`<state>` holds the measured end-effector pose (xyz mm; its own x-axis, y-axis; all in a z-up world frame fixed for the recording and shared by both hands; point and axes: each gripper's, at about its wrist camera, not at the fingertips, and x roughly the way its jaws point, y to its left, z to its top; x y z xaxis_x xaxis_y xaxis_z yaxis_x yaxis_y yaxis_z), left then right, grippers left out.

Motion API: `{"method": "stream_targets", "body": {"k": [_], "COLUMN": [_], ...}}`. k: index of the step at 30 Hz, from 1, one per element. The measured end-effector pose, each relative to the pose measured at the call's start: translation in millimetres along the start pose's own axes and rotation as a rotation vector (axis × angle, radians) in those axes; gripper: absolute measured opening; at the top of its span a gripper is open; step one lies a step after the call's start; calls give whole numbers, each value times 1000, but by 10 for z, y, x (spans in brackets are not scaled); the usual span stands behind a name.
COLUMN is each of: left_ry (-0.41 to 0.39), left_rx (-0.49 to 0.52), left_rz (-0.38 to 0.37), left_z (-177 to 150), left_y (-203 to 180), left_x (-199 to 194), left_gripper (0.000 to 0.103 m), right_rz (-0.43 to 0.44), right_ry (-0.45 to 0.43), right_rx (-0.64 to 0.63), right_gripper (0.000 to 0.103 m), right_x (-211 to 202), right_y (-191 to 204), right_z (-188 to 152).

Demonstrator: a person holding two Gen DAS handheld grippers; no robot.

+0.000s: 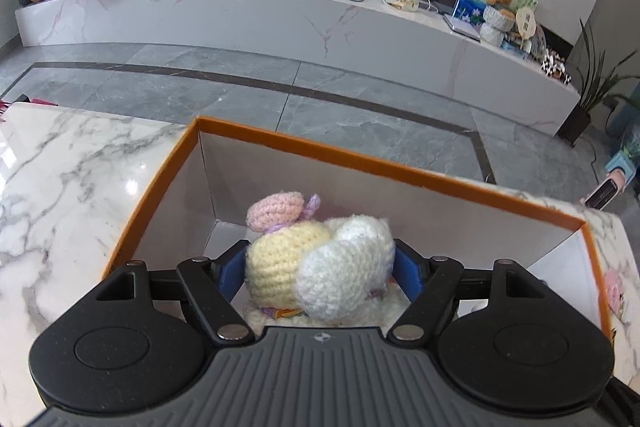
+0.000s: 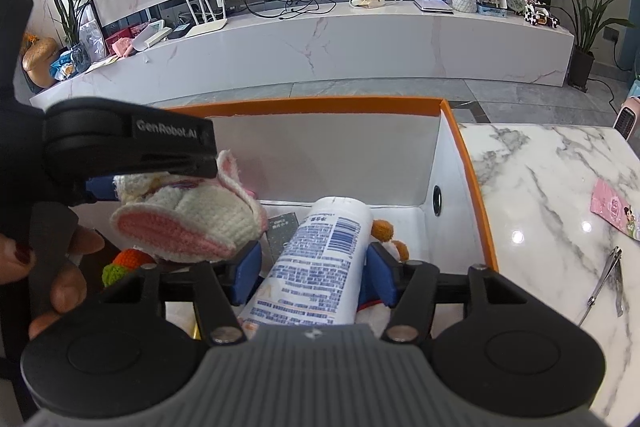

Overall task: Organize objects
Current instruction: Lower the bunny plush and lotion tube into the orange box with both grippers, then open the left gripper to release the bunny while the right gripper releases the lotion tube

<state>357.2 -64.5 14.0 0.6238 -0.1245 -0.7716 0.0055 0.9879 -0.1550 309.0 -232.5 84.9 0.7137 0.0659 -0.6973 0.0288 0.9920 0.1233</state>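
An orange-rimmed white box (image 1: pixel 320 147) stands on the marble table. My left gripper (image 1: pixel 320 253) hangs over it, and a crocheted toy (image 1: pixel 288 267) in yellow, white and pink fills the gap between its blue pads, which touch both its sides. The right wrist view shows this toy (image 2: pixel 192 215) aloft under the left gripper's black finger (image 2: pixel 172 147). My right gripper (image 2: pixel 314 255) is inside the box (image 2: pixel 320 103), open. A white tube with blue print (image 2: pixel 320 255) lies between its pads with a narrow gap on each side.
In the box also lie a crocheted carrot (image 2: pixel 128 261), a dark card (image 2: pixel 282 231) and a toy with orange-brown pompoms (image 2: pixel 382 229). A person's hand (image 2: pixel 60 267) holds the left gripper. On the marble table (image 2: pixel 560 207) lie metal clippers (image 2: pixel 612 275) and a pink card (image 2: pixel 616 211).
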Motion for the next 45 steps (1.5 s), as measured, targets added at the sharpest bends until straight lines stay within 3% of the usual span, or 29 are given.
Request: {"method": "stream_targets", "body": {"k": [25, 38, 45], "left_ry": [-36, -55, -58], "left_rx": [74, 107, 155], "left_rz": [27, 44, 63], "left_z": [-32, -145, -404], "left_y": [-131, -93, -64], "left_x": [-379, -967, -1257], "left_gripper": [87, 87, 87], "right_rz": [-15, -22, -15], "right_ry": [-31, -51, -57], "right_rx": [-10, -7, -34], "right_gripper": [69, 72, 74], "right_x": [-239, -673, -914], "right_y": [31, -48, 16], "right_z": [-1, -38, -123]}}
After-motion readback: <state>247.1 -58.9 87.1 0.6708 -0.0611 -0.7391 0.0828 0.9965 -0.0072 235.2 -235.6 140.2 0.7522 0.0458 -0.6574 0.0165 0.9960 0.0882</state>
